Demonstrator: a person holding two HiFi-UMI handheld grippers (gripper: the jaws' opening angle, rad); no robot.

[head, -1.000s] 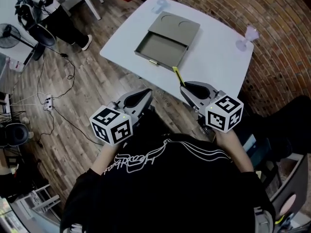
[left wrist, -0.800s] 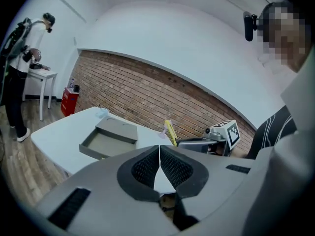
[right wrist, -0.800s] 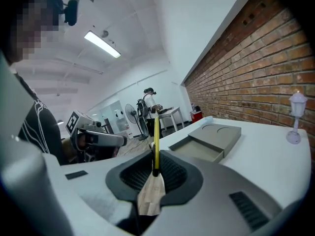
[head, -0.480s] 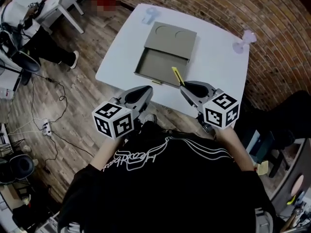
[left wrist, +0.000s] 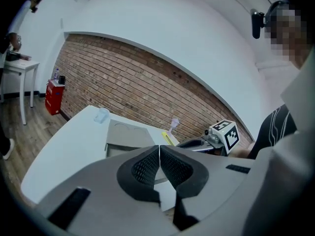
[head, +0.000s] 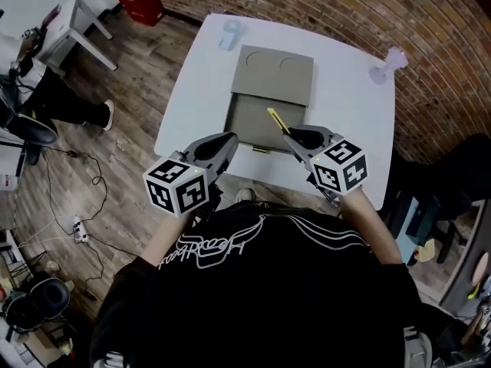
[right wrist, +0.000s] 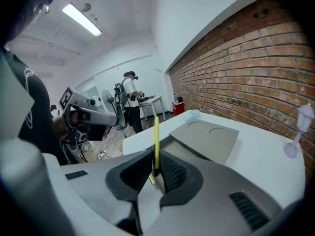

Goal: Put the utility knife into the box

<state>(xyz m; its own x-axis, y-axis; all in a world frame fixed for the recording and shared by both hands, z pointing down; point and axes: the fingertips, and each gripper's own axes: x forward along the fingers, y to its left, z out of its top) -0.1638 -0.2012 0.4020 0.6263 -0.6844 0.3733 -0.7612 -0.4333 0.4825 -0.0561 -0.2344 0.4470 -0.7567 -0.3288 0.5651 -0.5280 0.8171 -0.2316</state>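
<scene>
Nearest: the left gripper (head: 225,139), jaws pressed together with nothing between them, hovered at the near edge of the white table (head: 345,113). Just right of it, the right gripper (head: 291,137) had its jaws narrowed onto the tail end of the utility knife (head: 276,120). The yellow body stuck out forward and leftward. From above it crossed the near right part of the open tray (head: 247,117), held in the air and not yet in it.

My judgement on the step: carry the knife further over the tray, turn it to lie along the tray's length, and lower it flat. Part the jaws only once it is low, because gripped by one end it could swing or tip. The tray's near rim was the thing most likely to catch it. The idle left gripper could steady the box (head: 275,73).

Beyond the tray lay the box's grey cover with two round marks. Farther off stood a clear cup (head: 230,33) at the far left corner and a small purple goblet (head: 387,64) at the far right, both well apart from the tray. Behind them was the brick wall (head: 345,6).
</scene>
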